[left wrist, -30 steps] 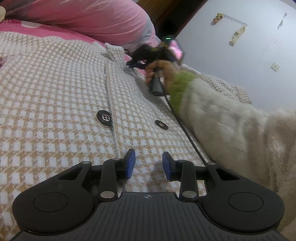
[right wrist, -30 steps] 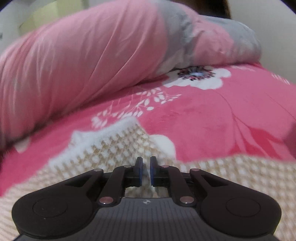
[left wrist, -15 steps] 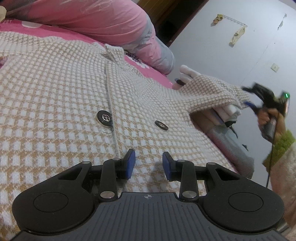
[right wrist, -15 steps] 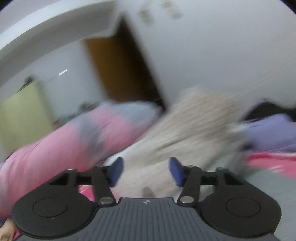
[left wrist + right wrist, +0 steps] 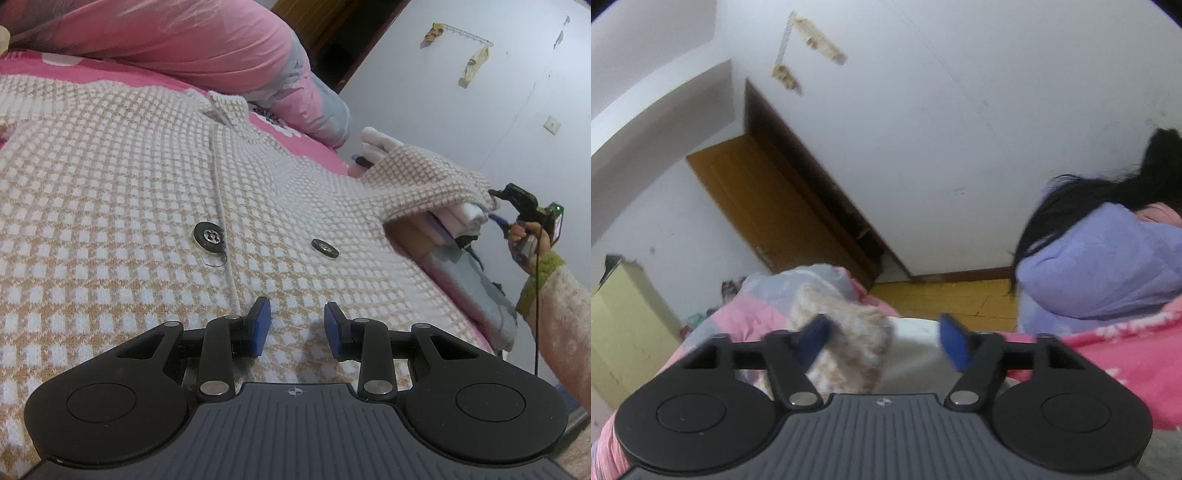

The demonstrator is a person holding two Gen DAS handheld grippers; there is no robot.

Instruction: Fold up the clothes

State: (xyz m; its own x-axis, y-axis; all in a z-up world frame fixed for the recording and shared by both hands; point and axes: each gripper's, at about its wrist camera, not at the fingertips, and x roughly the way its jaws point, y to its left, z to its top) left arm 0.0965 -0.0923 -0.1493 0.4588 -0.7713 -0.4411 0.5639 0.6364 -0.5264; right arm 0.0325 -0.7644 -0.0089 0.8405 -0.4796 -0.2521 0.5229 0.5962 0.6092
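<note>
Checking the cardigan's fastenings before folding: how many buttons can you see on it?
2: one button beside the front seam, another button to its right. More may be hidden outside the view.

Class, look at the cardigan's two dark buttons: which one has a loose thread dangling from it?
The larger-looking button, beside the front seam; the other button shows none.

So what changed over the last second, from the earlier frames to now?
The right gripper left the cardigan's collar, where its jaws were pinched shut, and swung out past the bed's edge to the sleeve end. Its jaws are closing now, the blurred sleeve between them but not pressed. The left gripper stayed put over the hem, open; both buttons lie unchanged.
</note>
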